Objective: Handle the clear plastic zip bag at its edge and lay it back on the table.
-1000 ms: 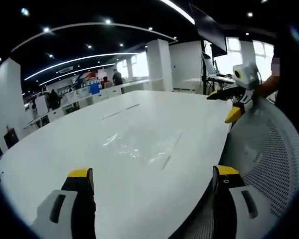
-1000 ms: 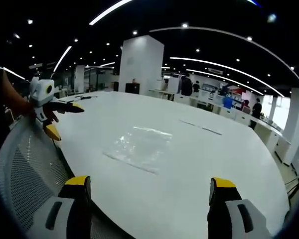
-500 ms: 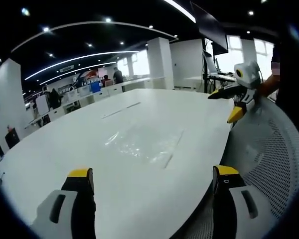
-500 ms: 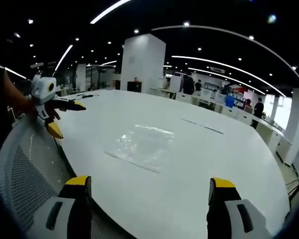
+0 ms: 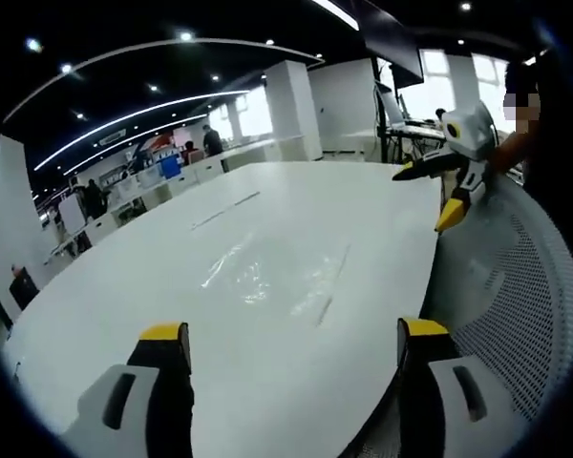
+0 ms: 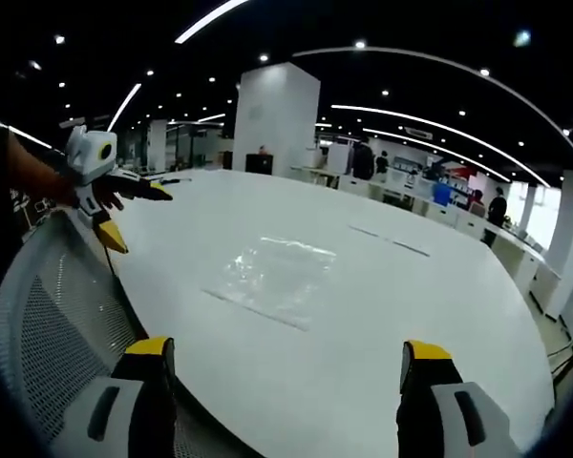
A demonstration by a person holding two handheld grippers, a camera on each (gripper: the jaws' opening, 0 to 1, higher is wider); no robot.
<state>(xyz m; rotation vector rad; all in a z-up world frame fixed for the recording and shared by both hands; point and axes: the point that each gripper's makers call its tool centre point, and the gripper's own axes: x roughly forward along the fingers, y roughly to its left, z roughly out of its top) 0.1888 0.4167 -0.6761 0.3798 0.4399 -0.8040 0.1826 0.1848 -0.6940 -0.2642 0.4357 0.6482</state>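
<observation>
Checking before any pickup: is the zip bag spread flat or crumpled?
Spread flat: the clear zip bag lies flush on the white table, edges straight, untouched.

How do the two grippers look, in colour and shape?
Each gripper has two black jaws with yellow tips and pale grey slotted housings. The left gripper and the right gripper look alike. Seen from the side, each carries a white box.

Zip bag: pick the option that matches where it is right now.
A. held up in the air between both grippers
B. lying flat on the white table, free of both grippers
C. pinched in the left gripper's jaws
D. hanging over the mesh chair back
B: the zip bag lies flat on the white table, while the right gripper and the left gripper are open and well short of it.
</observation>
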